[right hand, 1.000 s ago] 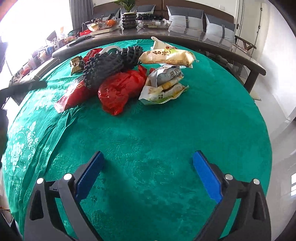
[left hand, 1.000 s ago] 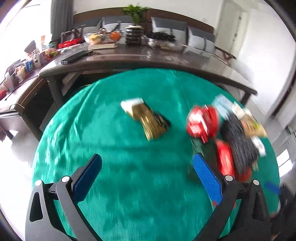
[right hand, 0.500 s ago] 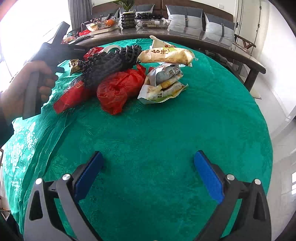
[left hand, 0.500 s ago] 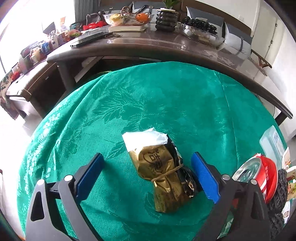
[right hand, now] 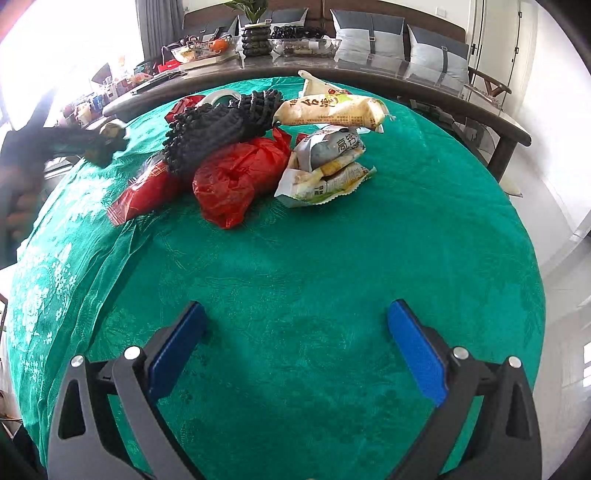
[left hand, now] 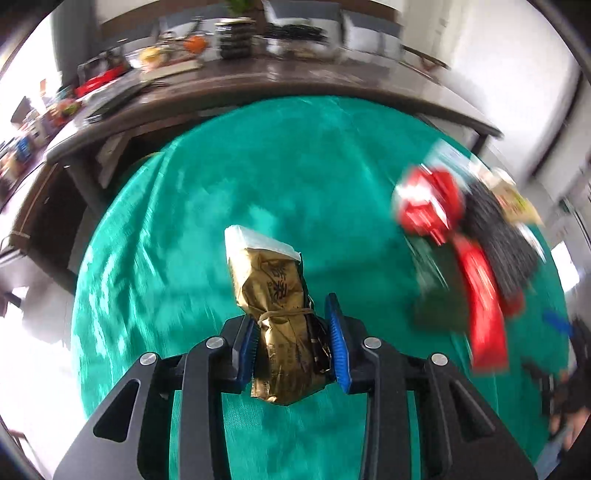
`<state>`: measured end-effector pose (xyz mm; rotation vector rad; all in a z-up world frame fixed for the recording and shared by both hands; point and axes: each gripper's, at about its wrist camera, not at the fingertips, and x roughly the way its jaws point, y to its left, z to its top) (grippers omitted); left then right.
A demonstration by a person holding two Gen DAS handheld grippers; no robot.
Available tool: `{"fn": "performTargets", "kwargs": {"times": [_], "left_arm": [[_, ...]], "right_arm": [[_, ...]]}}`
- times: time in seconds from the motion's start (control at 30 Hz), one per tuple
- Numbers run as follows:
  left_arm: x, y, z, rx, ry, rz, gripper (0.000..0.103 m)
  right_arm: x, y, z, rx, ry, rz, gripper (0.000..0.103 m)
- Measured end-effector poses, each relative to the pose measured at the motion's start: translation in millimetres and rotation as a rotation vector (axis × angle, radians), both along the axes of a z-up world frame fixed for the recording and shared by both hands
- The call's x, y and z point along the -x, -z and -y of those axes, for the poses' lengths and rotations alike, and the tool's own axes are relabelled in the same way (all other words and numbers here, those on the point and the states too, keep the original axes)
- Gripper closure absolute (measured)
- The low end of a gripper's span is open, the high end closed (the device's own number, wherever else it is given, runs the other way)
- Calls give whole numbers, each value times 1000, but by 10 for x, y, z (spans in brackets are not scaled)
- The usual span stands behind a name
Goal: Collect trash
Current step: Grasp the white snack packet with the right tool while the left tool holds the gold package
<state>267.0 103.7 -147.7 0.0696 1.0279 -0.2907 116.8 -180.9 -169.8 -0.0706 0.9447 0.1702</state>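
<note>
A crumpled gold foil bag [left hand: 275, 302] with a white end, tied with a rubber band, is clamped between the blue pads of my left gripper [left hand: 293, 343], lifted over the green tablecloth [left hand: 295, 166]. The same bag [right hand: 112, 131] shows far left in the right wrist view, blurred. A trash pile lies on the cloth: a red plastic bag [right hand: 238, 175], a black netted bundle [right hand: 218, 125], a red wrapper [right hand: 147, 190], snack packets [right hand: 325, 170] and a long beige packet [right hand: 332, 110]. My right gripper [right hand: 297, 345] hovers open over bare cloth, nearer than the pile.
A dark curved table [right hand: 369, 74] stands behind the round one, loaded with bowls, a plant and boxes. Grey cushions [right hand: 369, 29] line the back wall. A person's hand [right hand: 18, 192] holds the left gripper at the left edge. The cloth drops off at the right rim [right hand: 532, 258].
My left gripper went from open around the gold bag to shut on it and lifted it; the view now swings and blurs. My right gripper has stayed put and open.
</note>
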Motion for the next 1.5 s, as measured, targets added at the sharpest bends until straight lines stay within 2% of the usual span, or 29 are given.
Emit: {"fn": "performTargets", "kwargs": {"times": [0.1,0.17,0.2,0.3,0.33,0.4,0.5,0.63,0.77,0.87,0.93,1.03,1.1,1.17,1.23,1.3,1.37,1.5], "left_arm": [[354,45,109,-9,109,-16,67],[497,89,190,-3,139,-16,65],[550,119,227,1,140,-10,60],[618,205,306,-12,106,34,26],[637,236,322,-8,91,42,20],[655,272,352,-11,76,66,16],[645,305,400,-72,48,88,10],[638,296,325,-48,-18,76,8],[630,300,312,-59,-18,72,5],[625,301,313,-58,-18,72,5],[622,305,309,-57,-18,72,5],[620,305,310,-56,-18,71,5],[620,304,313,-57,-18,71,5],[622,305,312,-57,-18,72,5],[620,305,314,-57,-18,72,5],[621,306,313,-57,-18,72,5],[621,306,313,-57,-18,72,5],[632,311,312,-55,-17,71,5]], "right_arm": [[0,0,0,0,0,0,7],[-1,0,1,0,1,0,7],[0,-1,-3,0,1,0,7],[-1,0,-1,0,0,0,7],[-2,0,-1,0,0,-1,7],[-1,-1,-2,-1,1,0,7],[0,4,1,-2,1,0,7],[3,7,7,-8,2,0,7],[11,-8,42,-34,8,1,7],[-32,-52,157,-98,62,-2,7],[-120,-123,260,-161,119,17,7],[-320,-223,221,-164,128,44,8],[-481,-241,122,-144,108,40,22],[-597,-227,75,-134,111,37,30],[-703,-190,56,-125,117,30,35],[-764,-163,84,-125,116,23,58],[-761,-164,120,-118,102,18,69],[-606,-208,209,-105,56,-7,79]]}}
